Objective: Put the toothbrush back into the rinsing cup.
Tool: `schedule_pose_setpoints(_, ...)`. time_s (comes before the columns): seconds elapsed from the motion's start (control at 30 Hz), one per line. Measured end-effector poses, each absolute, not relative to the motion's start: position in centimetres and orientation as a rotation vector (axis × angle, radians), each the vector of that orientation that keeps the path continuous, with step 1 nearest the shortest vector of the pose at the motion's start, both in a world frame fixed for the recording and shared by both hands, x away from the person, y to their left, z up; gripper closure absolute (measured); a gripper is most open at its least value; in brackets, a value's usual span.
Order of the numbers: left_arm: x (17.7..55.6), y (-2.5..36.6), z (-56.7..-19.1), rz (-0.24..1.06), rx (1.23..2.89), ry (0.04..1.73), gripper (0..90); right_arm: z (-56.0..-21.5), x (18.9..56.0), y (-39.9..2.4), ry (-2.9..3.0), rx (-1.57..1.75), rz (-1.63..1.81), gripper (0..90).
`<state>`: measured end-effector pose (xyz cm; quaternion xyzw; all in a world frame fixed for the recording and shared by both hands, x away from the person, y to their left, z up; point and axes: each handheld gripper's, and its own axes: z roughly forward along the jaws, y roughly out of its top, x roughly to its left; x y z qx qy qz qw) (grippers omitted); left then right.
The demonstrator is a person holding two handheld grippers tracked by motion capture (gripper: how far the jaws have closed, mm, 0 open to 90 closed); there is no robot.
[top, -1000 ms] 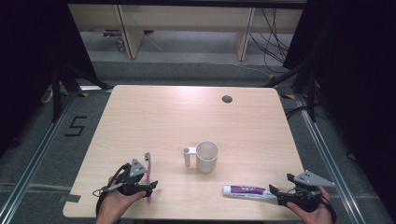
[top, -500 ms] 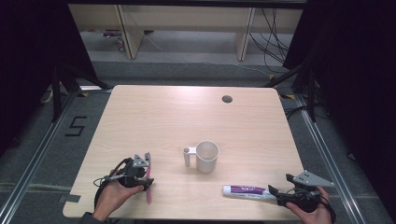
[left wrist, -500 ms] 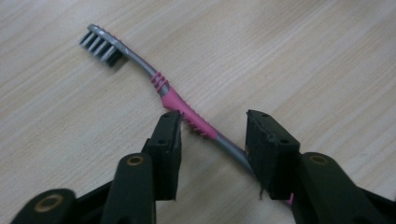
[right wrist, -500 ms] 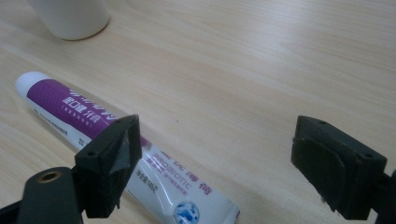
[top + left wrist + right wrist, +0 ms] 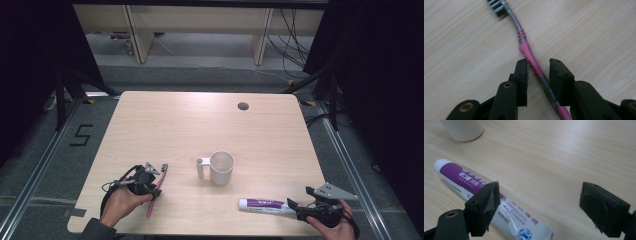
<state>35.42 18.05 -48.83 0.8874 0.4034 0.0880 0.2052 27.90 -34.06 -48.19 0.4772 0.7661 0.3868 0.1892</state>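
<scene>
On the table [image 5: 165,125], the left gripper [image 5: 537,71] sits at about 7 o'clock from the mug [image 5: 221,167], low over a pink toothbrush [image 5: 530,56] that lies flat on the wood. Its jaws have just been closing and now stand narrow, one on each side of the handle; in the left gripper view the handle runs slantwise through the gap, close against the jaw at 9 o'clock at its tip and against the other farther back, but whether the pads already press on it I cannot tell. The bristle head points to 11 o'clock in that view, beyond the jaws. The right gripper [image 5: 539,197] is at about 4 o'clock from the mug, its jaws spread wide and holding nothing. The toothpaste [image 5: 486,192] lies flat under its jaw at 9 o'clock, white cap toward the mug, crimped end between the jaws. Toothbrush and toothpaste are well apart, with the mug standing upright between them, handle toward the left gripper.
</scene>
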Motion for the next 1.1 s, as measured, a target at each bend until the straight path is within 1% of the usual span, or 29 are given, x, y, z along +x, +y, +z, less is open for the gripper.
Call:
schedule_pose_setpoints(0.07, 35.8, 18.0, -48.7, 0.235, 2.497, 1.123, 69.0, -48.2, 28.0, -34.2, 2.154, 1.297, 1.072, 17.8)
schedule_pose_setpoints(0.17, 36.3, 17.9, -48.5, 0.208, 2.541, 1.124, 74.2, -48.2, 28.0, -34.2, 2.159, 1.288, 1.072, 18.0)
schedule_pose_setpoints(0.27, 36.7, 17.9, -48.6, 0.189, 2.561, 1.126, 76.5, -48.2, 27.9, -34.0, 2.161, 1.329, 1.083, 18.1)
schedule_pose_setpoints(0.43, 37.3, 17.9, -48.4, 0.165, 2.626, 1.104, 80.8, -48.2, 28.0, -34.2, 2.162, 1.289, 1.076, 18.4)
schedule_pose_setpoints(0.63, 37.6, 17.4, -48.2, 0.143, 2.679, 1.116, 81.3, -48.2, 28.1, -34.1, 2.164, 1.291, 1.075, 18.5)
schedule_pose_setpoints(0.77, 38.1, 16.9, -48.1, 0.148, 2.747, 1.095, 81.7, -48.2, 28.0, -33.9, 2.165, 1.324, 1.089, 18.7)
schedule_pose_setpoints(0.87, 38.3, 16.5, -48.1, 0.147, 2.773, 1.092, 81.9, -48.2, 28.1, -34.1, 2.173, 1.281, 1.069, 18.9)
schedule_pose_setpoints(0.9, 38.3, 16.4, -48.1, 0.146, 2.789, 1.078, 82.0, -48.2, 27.9, -33.9, 2.172, 1.336, 1.087, 18.9)
schedule_pose_setpoints(1.1, 38.4, 16.0, -48.1, 0.147, 2.829, 1.054, 82.4, -48.3, 28.1, -34.0, 2.178, 1.302, 1.087, 19.1)
